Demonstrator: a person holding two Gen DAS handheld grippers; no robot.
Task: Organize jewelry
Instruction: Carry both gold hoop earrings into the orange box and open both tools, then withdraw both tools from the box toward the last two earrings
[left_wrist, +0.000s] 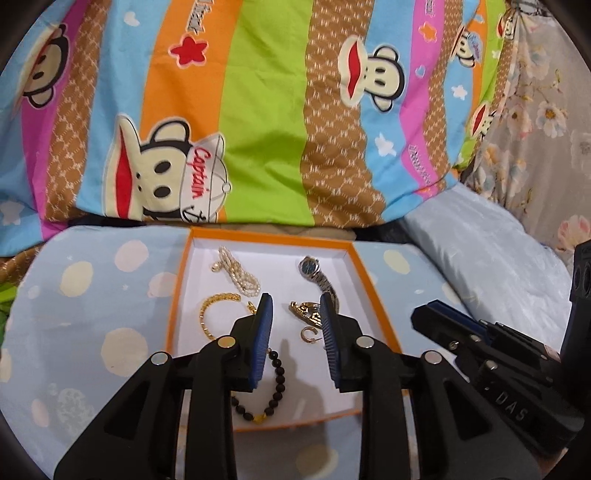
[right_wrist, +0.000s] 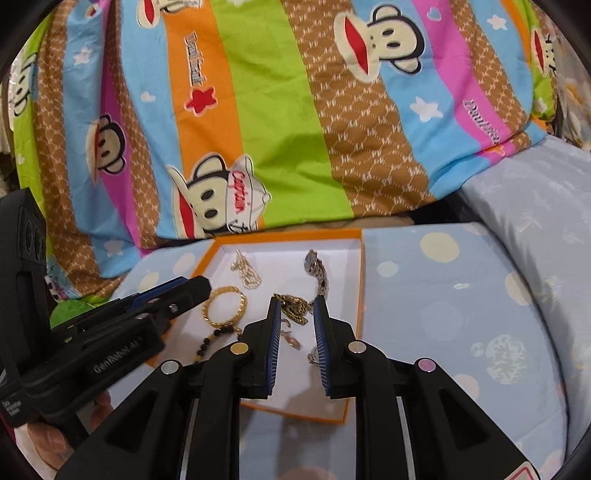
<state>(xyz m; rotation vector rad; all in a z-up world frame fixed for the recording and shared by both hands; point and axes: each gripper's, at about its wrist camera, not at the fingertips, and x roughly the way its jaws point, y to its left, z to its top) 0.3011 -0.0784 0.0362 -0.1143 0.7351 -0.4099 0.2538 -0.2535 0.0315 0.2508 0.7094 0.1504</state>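
An orange-rimmed white box (left_wrist: 373, 280) lies on a blue spotted sheet and holds a pearl strand (left_wrist: 236, 271), a silver watch (left_wrist: 317, 275), a gold bangle (left_wrist: 214, 314), a gold chain (left_wrist: 306, 309), a gold earring (left_wrist: 309, 334) and a black bead bracelet (left_wrist: 275, 384). My left gripper (left_wrist: 295, 306) is open and empty, just above the box's middle. My right gripper (right_wrist: 297, 308) is open and empty over the same box (right_wrist: 360, 295), its tips either side of the gold chain (right_wrist: 293, 304). The watch (right_wrist: 317, 271), bangle (right_wrist: 225, 306) and earring (right_wrist: 291, 341) show there too.
A bright striped cartoon quilt (left_wrist: 266, 110) rises right behind the box. A pale blue pillow (left_wrist: 498, 258) lies to the right. The right gripper's body (left_wrist: 487, 350) shows beside the box in the left view; the left gripper's body (right_wrist: 110, 325) shows in the right view.
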